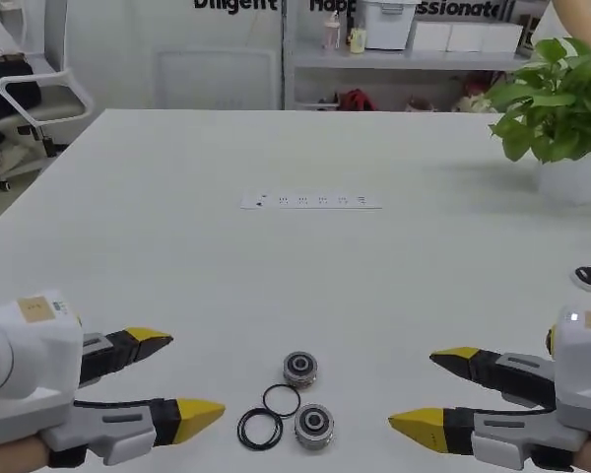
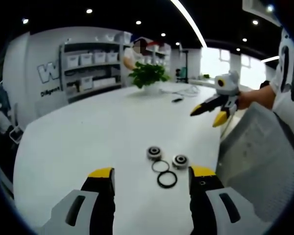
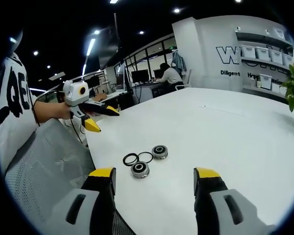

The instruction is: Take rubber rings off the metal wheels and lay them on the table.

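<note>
- On the broad white worktop (image 1: 295, 266) we keep the work at the near edge, between our two hands, probably so both tools reach it without stretching. A potted plant (image 1: 561, 108) stands well apart at the far right, and a flush socket strip (image 1: 310, 202) lies further up the middle, both clear of the job.
- We hold the left gripper (image 1: 195, 374) just left of the parts, its yellow-tipped fingers (image 1: 192, 416) apart with nothing between them. The right gripper (image 1: 413, 389) faces it from the right, fingers likewise apart and empty. We judge this facing stance suits one tool steadying a wheel while the other peels.
- We see two metal wheels lying flat between the tools, the farther wheel (image 1: 299, 368) and the nearer wheel (image 1: 314, 426), close together but not touching. Lying flat keeps them from rolling.
- We find a thin rubber ring (image 1: 281, 400) loose on the worktop between the two wheels, slightly to the left, so at least part of the job looks done. A darker rubber ring (image 1: 260, 430) lies just beside the nearer wheel. Its outline looks doubled, perhaps two stacked, but we cannot tell, nor whether either wheel yet carries a ring.
</note>
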The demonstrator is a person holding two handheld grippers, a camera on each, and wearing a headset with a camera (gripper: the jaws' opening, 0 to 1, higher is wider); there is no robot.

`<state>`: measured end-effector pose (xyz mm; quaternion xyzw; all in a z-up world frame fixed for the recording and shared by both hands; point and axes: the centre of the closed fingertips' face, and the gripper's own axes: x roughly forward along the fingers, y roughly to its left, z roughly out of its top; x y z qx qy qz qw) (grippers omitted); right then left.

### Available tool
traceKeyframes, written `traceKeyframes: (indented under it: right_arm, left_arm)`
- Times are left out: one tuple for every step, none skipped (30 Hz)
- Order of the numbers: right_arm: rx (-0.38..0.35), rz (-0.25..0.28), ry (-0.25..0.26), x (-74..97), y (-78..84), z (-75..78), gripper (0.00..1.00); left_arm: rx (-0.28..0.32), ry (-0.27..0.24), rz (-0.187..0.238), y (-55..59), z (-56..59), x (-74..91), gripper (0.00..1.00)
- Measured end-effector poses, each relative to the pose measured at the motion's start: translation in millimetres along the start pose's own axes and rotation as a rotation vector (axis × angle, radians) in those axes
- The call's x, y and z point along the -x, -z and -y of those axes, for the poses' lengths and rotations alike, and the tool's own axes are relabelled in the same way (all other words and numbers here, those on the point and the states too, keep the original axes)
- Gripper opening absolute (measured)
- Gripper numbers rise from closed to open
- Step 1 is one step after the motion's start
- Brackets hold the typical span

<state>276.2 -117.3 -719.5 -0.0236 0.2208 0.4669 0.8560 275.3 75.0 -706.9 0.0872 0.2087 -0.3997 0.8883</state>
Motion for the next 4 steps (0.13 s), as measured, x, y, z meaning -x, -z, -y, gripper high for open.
traceKeyframes:
  right_arm:
    - [-0.001,0.000,0.000,-0.1,0.2,0.0,0.61]
    - [-0.001,0.000,0.000,-0.3,0.4,-0.1,0.61]
    - [-0.001,0.000,-0.001,-0.4,0.6,-0.1,0.61]
    - [-0.001,0.002,-0.001,-0.5,0.5,-0.4,0.61]
  left_arm:
    - [-0.001,0.000,-0.002,0.3,0.0,0.0,0.62]
    - [-0.002,0.000,-0.003,0.6,0.0,-0.1,0.62]
    - [-0.004,-0.001,-0.005,1.0,-0.3,0.0,0.62]
    - [-0.006,-0.003,-0.007,1.2,-0.6,0.0,0.62]
